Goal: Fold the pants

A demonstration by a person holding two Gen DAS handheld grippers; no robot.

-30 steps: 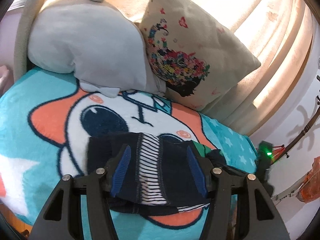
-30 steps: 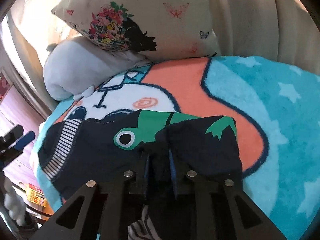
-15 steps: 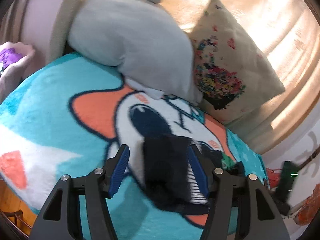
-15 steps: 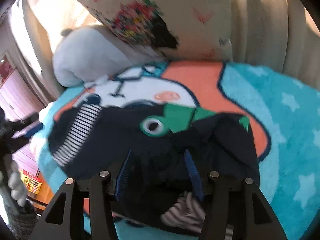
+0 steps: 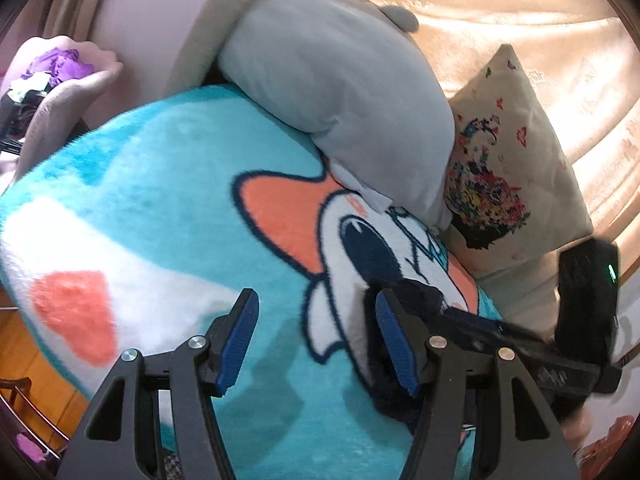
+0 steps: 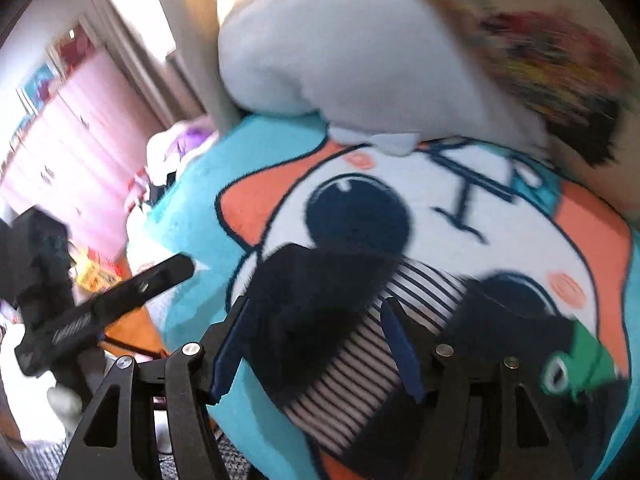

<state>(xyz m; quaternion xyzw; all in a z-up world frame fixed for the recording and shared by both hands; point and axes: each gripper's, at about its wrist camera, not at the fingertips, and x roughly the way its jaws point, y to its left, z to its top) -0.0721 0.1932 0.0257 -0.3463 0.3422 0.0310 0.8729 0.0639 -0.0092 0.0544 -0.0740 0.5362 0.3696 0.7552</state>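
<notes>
Dark navy pants (image 6: 320, 300), soft knit with a black-and-white striped waistband and a green frog-like patch, lie folded on a plush teal blanket (image 5: 168, 208) printed with a big-eyed orange-and-white cartoon face. In the right wrist view the bundle's long side runs across the picture, striped band near the middle, green patch at the right end. The right gripper (image 6: 318, 350) hangs over the pants, its blue ribbed pads spread and pressing nothing; its jaws have just been opening. The left gripper (image 5: 318, 342) hovers over bare blanket beside the pants, fingers apart, nothing between them. A smooth grey pillow (image 5: 340, 80) and a square floral cushion (image 5: 508, 168) lean against pleated cream curtains (image 5: 520, 8).
</notes>
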